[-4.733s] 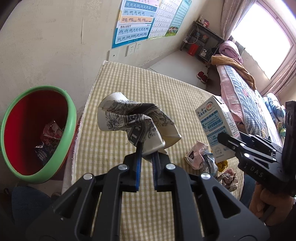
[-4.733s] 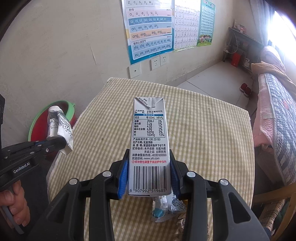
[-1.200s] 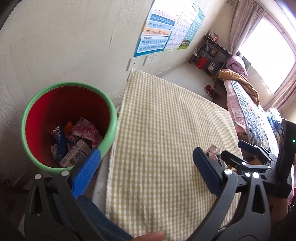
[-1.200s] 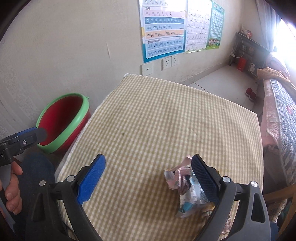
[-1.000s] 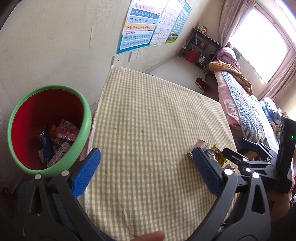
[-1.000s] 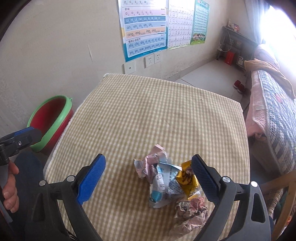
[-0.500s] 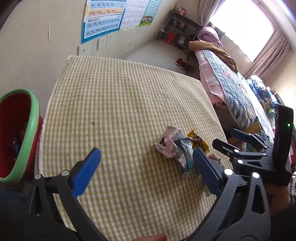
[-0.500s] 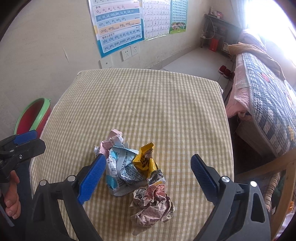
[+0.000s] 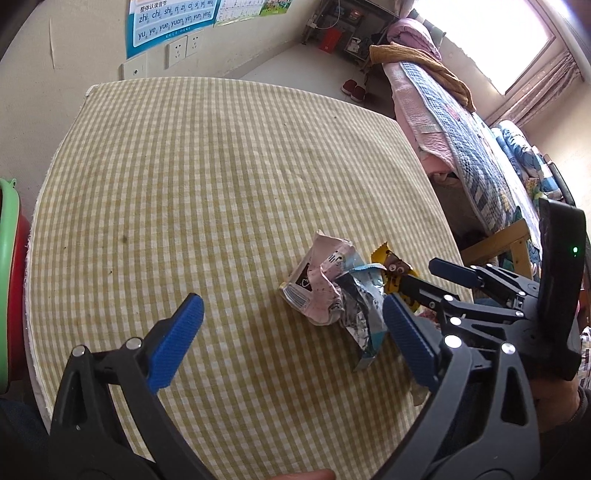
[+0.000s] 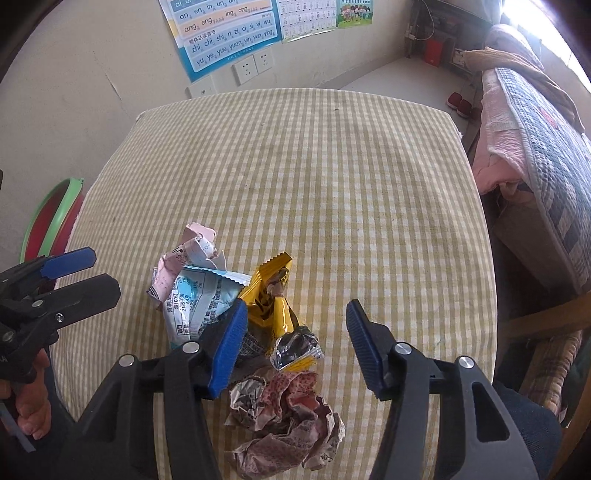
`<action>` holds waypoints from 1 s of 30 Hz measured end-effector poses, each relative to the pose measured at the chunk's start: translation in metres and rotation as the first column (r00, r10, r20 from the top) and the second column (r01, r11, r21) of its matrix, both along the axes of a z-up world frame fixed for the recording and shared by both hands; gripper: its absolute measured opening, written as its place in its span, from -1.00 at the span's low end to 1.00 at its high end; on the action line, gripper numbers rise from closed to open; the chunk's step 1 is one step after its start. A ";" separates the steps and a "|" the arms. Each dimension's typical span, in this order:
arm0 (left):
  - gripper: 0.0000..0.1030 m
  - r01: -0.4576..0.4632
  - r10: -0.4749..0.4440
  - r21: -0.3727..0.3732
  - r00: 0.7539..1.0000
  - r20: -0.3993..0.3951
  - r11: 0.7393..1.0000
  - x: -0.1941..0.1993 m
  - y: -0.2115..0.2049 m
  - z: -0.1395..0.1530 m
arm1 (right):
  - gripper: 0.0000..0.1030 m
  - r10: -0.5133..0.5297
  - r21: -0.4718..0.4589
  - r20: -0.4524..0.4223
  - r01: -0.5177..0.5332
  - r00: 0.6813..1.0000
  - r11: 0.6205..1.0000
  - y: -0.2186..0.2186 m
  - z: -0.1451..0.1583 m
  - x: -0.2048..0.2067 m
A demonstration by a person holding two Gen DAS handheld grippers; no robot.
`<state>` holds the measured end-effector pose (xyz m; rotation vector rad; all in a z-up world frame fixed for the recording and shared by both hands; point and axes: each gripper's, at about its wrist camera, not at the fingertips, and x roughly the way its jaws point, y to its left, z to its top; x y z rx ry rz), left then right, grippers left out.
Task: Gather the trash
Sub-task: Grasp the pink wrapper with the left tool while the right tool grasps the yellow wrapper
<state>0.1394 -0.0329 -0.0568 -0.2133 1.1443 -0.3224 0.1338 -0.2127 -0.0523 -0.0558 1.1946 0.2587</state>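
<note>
A lived-in bedroom: quilted bed (image 9: 458, 122), checked tablecloth (image 10: 314, 177), pinyin wall posters (image 10: 225, 33), slippers (image 9: 352, 90) on the floor.

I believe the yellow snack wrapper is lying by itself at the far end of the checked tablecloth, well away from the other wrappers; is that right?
Not quite. The yellow snack wrapper lies on the checked tablecloth, but at the near end, touching the pale blue wrapper and next to the crumpled reddish wrapper. The right wrist view shows this.

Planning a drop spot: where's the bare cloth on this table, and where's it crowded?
Free: the checked tablecloth from the wall edge down to the wrapper pile, and the strip left of the pile toward the bin. Crowded: the near edge, where the pink wrapper, yellow wrapper and crumpled wrapper sit between both grippers.
</note>
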 end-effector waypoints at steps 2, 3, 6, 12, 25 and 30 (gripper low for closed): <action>0.79 0.010 -0.010 0.002 1.000 -0.010 1.000 0.004 -0.003 -0.004 | -0.23 -0.008 -0.005 -0.011 0.008 1.000 1.000 -0.001 -0.004 0.004; 0.75 0.013 -0.013 0.002 1.000 -0.016 1.000 0.006 -0.004 -0.006 | -0.26 -0.010 -0.002 -0.018 0.010 1.000 1.000 -0.002 -0.006 0.006; 0.56 0.019 -0.019 -0.005 0.999 -0.039 1.000 0.012 -0.007 -0.015 | -0.40 -0.012 0.003 -0.024 0.012 1.000 1.000 -0.004 -0.009 0.010; 0.08 0.013 -0.018 -0.048 0.995 -0.095 0.999 0.020 -0.010 -0.030 | -0.53 -0.028 0.014 -0.035 0.029 0.999 0.999 -0.012 -0.014 0.012; -0.39 0.029 -0.033 -0.049 0.996 -0.089 0.998 0.025 -0.024 -0.034 | -0.69 -0.037 0.023 -0.026 0.038 0.999 0.999 -0.013 -0.015 0.013; -0.46 0.014 -0.018 -0.048 0.997 -0.077 0.999 0.020 -0.011 -0.029 | -0.85 -0.044 0.023 -0.010 0.044 0.999 0.999 -0.013 -0.010 0.012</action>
